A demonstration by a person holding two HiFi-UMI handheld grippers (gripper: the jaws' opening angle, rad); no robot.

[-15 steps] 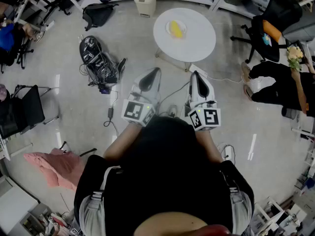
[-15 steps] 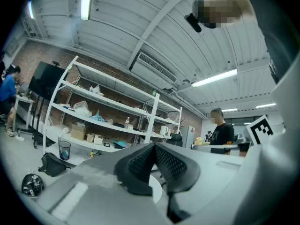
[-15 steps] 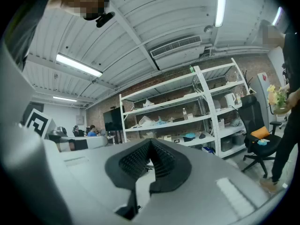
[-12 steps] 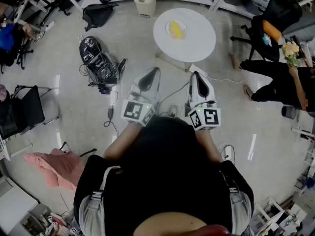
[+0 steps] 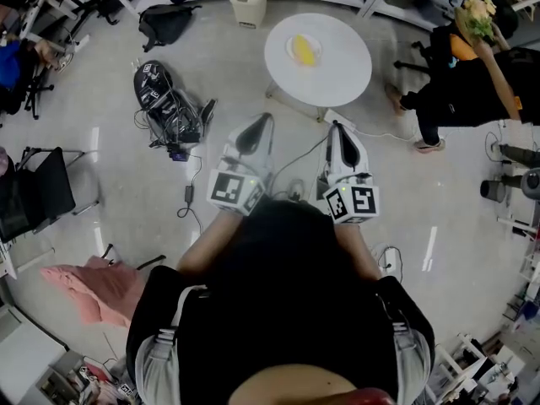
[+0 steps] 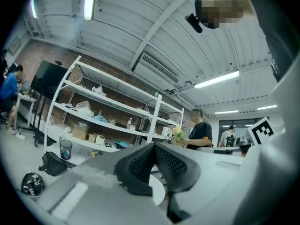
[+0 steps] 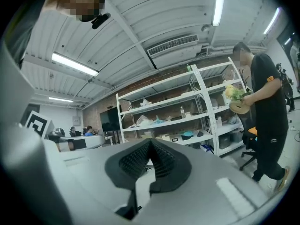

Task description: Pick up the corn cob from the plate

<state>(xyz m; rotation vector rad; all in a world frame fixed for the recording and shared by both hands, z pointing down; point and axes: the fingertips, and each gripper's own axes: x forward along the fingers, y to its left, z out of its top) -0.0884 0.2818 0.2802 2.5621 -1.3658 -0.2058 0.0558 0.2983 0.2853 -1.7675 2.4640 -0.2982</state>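
**Operator:** Location of the corn cob [image 5: 304,51]?

**Technician:** It lies on the plate [image 5: 315,40], which sits on the round white worktop [image 5: 342,70]. The worktop stands well apart from both grippers, across open floor. In the head view the cob is a small yellow shape, and its long axis seems to run roughly away from the person.

**Operator:** Gripper condition?

**Technician:** The left gripper [image 5: 267,118] has its jaws closed pad to pad with nothing between them. This is confirmed in the left gripper view [image 6: 153,146]. The right gripper [image 5: 335,125] is in the same condition, closed and empty [image 7: 150,142]. Both point level towards the shelving, not down at the worktop.

**Operator:** Expected handling properties?

**Technician:** This is a judgement only, since the cob is too small here to inspect. It is probably light and stiff, so moderate pressure should not deform it. The rounded body is likely to roll on the smooth plate if it is nudged from one side. The kernel texture should give the ribbed pads fair purchase.

**Operator:** Recommended grasp point?

**Technician:** Grasp at mid-length, with the jaws across the short diameter (never end to end, because the tapered tips would tend to squirt out). Open the jaws before descent, then close them evenly from both sides so that the cob cannot roll away.
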